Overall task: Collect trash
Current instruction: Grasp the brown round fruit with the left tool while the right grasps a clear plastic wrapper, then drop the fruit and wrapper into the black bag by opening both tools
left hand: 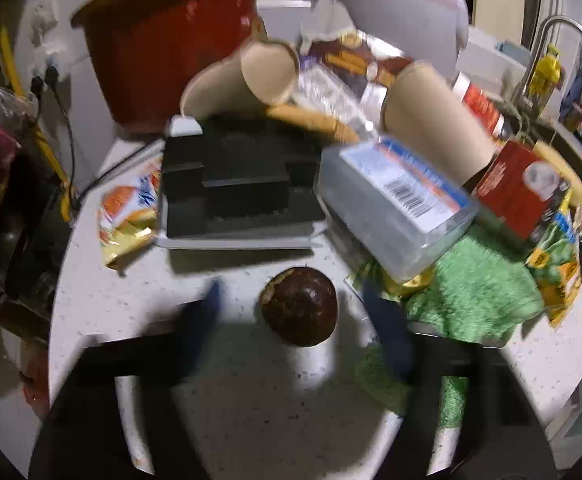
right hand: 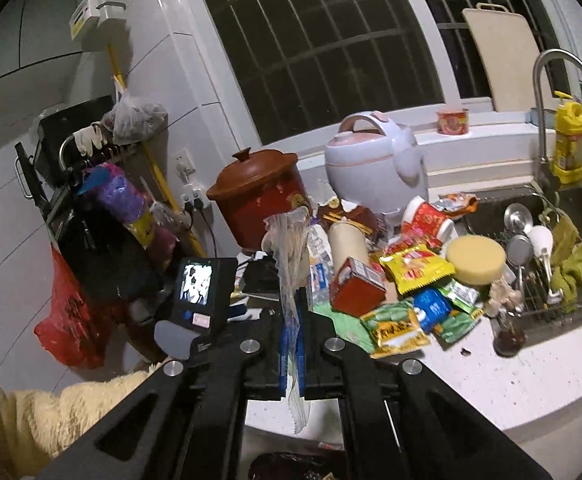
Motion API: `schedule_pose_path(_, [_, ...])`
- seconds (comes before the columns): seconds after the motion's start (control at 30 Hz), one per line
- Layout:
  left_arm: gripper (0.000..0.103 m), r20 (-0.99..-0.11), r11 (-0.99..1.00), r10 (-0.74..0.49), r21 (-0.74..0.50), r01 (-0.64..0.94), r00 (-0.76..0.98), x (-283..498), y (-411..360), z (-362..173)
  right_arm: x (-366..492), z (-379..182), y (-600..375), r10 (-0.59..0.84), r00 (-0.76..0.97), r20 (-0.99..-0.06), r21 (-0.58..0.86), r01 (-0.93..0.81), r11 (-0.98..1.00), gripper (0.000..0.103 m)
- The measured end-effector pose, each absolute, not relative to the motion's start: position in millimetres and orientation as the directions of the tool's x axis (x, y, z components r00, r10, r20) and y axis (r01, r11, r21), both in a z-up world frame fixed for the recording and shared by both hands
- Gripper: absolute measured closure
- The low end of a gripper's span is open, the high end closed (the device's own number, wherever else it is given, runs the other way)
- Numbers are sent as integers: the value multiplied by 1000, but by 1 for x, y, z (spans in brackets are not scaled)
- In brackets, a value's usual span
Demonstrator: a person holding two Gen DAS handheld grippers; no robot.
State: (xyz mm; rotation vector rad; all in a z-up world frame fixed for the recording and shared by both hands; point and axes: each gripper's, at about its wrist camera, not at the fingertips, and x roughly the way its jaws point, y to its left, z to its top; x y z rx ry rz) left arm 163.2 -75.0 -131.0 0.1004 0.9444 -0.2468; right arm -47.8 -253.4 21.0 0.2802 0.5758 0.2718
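I see a white speckled bench (left hand: 251, 400) piled with trash. At the back stand a red clay pot (right hand: 259, 196) and a pale rice cooker (right hand: 375, 168), with the sink (right hand: 571, 208) off to the right. Snack bags, paper cups (left hand: 435, 128), a clear plastic box (left hand: 395, 200) and a green fuzzy cloth (left hand: 483, 292) lie in the heap. My right tongs (right hand: 293, 344) are clenched on a clear plastic wrapper (right hand: 291, 256), lifted above the bench. My left tongs (left hand: 295, 312) are over a dark brown round fruit (left hand: 299, 306) on the bench. It sits between the blue fingers (left hand: 207, 312), and I see gaps on both sides, so they do not grip it
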Motion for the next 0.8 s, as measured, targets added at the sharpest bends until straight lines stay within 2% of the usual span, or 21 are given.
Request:
schedule_pose_path(0.23, [66, -801, 960, -232, -98, 261, 552, 151, -53, -124, -49, 17, -252, 345, 796, -497, 353, -178, 919, 100])
schedule_pose_path(0.5, [66, -724, 902, -365, -121, 414, 585, 34, -8, -60, -67, 23, -234, 457, 730, -508, 362, -301, 882, 100])
schedule_pose_path(0.63, [66, -771, 878, -378, -122, 464, 513, -29, 3, -60, -87, 7, -214, 522, 614, -592, 346, -390, 853, 100])
schedule_pose_path(0.8, [66, -867, 877, -345, -161, 453, 360, -74, 10, -105, -113, -37, -188, 553, 423, -718, 354, -463, 813, 100])
